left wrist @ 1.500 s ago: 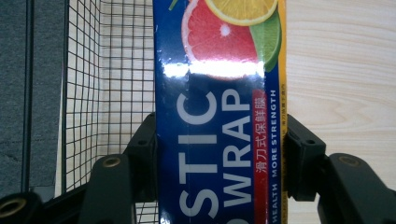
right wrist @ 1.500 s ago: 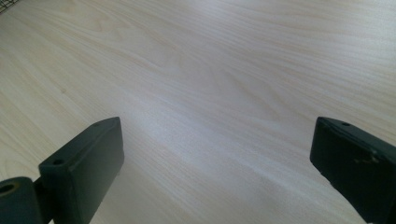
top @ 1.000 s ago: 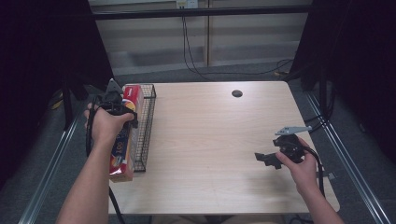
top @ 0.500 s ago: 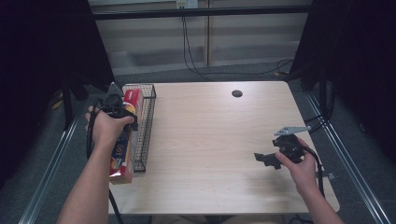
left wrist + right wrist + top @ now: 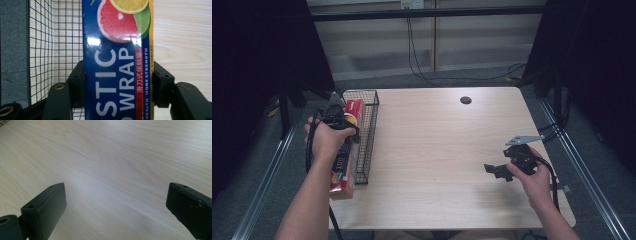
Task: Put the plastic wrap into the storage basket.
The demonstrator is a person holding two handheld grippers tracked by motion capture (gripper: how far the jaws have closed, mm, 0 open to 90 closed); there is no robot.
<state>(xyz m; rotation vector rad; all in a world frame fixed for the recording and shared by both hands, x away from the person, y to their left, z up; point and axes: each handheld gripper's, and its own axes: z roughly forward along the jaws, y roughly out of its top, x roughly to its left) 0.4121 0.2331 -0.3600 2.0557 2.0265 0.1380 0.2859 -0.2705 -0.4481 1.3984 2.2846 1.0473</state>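
My left claw [image 5: 117,82]: I am squeezing a long box of plastic wrap [image 5: 117,62] from both sides. The two black jaws are pressing on its long edges.

My right claw [image 5: 498,170]: It is waiting low over the bare worktop [image 5: 437,145], well apart from the box. Its jaws are standing wide with nothing between them.

The box: In the high view the box [image 5: 346,150] is lying along the left edge of the worktop, just beside the wire basket [image 5: 364,130]. One end is poking out past my hand toward me. The other end is up by the basket's far corner.

The basket: It is a long, thin, black wire basket near the left side of the worktop. In the left claw view its mesh [image 5: 55,37] is showing right beside the box. I cannot tell if the box is inside it, on its rim or just outside.

What I am doing: I think I am moving the box at the basket.

How to do it well: I am keeping my squeeze firm, because the box is long and could tip. I am keeping the box lined up with the long basket. I am watching the ends so they do not catch on the wires.

What could go wrong: The shiny box could slip if I loosen my grip.
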